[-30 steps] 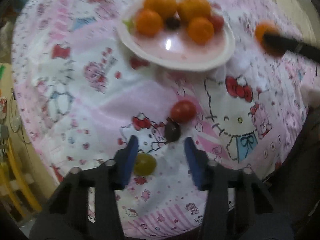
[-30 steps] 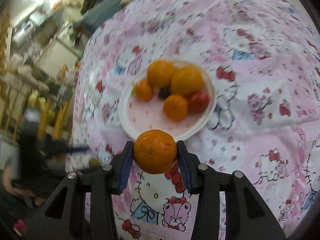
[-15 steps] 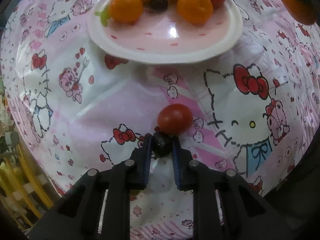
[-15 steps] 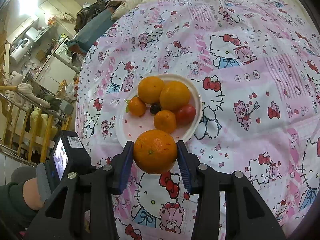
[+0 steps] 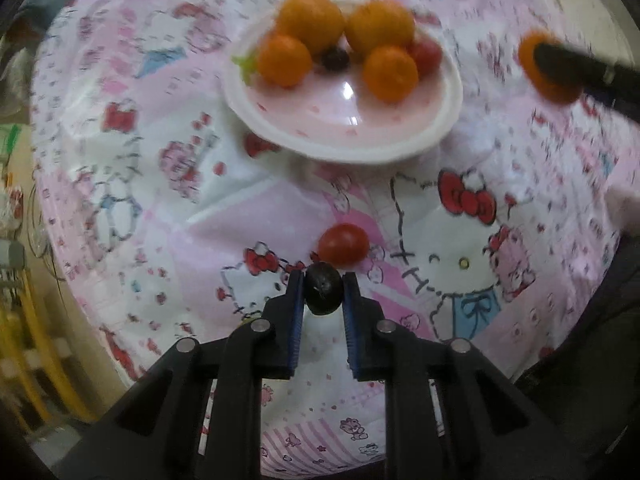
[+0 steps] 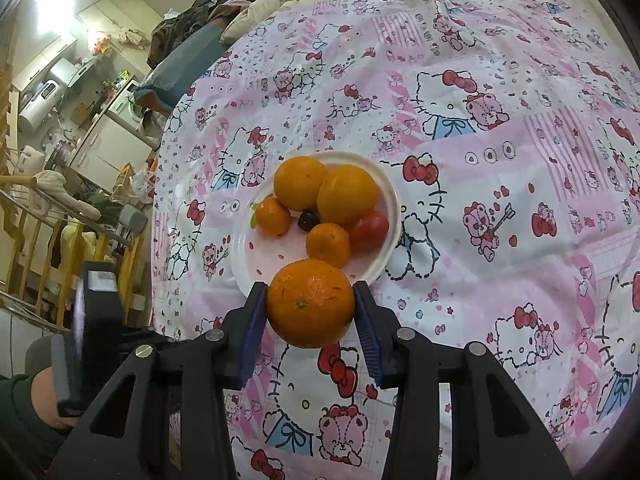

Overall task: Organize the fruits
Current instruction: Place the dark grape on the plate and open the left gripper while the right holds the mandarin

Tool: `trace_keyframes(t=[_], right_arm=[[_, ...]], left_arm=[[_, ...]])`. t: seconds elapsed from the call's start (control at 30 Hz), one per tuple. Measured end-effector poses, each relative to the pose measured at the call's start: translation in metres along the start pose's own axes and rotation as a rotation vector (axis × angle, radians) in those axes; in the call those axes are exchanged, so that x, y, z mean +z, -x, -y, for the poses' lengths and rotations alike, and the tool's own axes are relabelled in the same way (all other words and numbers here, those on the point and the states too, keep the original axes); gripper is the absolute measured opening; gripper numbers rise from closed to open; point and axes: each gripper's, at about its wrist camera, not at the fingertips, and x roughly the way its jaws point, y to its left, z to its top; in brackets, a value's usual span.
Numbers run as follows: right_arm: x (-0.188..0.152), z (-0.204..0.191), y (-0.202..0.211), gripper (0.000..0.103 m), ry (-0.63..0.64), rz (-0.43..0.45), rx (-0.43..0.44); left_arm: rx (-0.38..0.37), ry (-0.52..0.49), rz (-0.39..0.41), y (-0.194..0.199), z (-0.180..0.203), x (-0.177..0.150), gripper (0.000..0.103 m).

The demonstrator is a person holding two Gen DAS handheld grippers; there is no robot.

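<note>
Left wrist: plate (image 5: 440,120) (fruit blurred), smeared tablecloth (image 5: 160,208).

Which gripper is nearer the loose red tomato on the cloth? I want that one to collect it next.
Left. The left gripper, shut on a dark grape, sits just short of the red tomato. The right gripper, holding an orange, is beside the plate.

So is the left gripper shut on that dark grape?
Shut: the left gripper clamps the dark grape between both blue pads.
</note>
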Motion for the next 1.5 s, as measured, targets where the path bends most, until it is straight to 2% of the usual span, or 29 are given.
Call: trace_keyframes(t=[0.13, 0.27, 0.4, 0.57, 0.73, 0.93, 1.27, 1.5], right_arm=[[-0.001, 0.003, 0.005, 0.045, -0.013, 0.016, -0.008], [0.002, 0.011, 0.01, 0.045, -0.052, 0.042, -0.019], [0.007, 0.014, 0.02, 0.045, -0.067, 0.086, -0.024], [0.015, 0.016, 0.029, 0.045, -0.08, 0.139, -0.003], [0.027, 0.019, 0.031, 0.045, -0.076, 0.158, -0.021], [0.038, 0.031, 0.012, 0.045, -0.08, 0.104, -0.03], [0.057, 0.037, -0.022, 0.045, -0.067, 0.045, -0.042], [0.058, 0.046, -0.032, 0.045, -0.091, 0.02, -0.051]], left_arm=[[-0.037, 0.089, 0.137, 0.039, -0.01, -0.001, 0.015], [-0.054, 0.136, 0.226, 0.062, -0.025, 0.002, 0.015], [-0.018, 0.155, 0.281, 0.066, -0.032, 0.006, 0.015], [-0.038, 0.179, 0.314, 0.065, -0.037, 0.02, 0.015], [-0.03, 0.155, 0.306, 0.055, -0.029, 0.039, 0.015], [-0.041, 0.136, 0.278, 0.035, -0.026, 0.061, 0.015], [-0.081, 0.139, 0.177, -0.027, -0.016, 0.106, 0.015], [-0.13, 0.197, 0.132, -0.051, -0.015, 0.119, 0.016]])
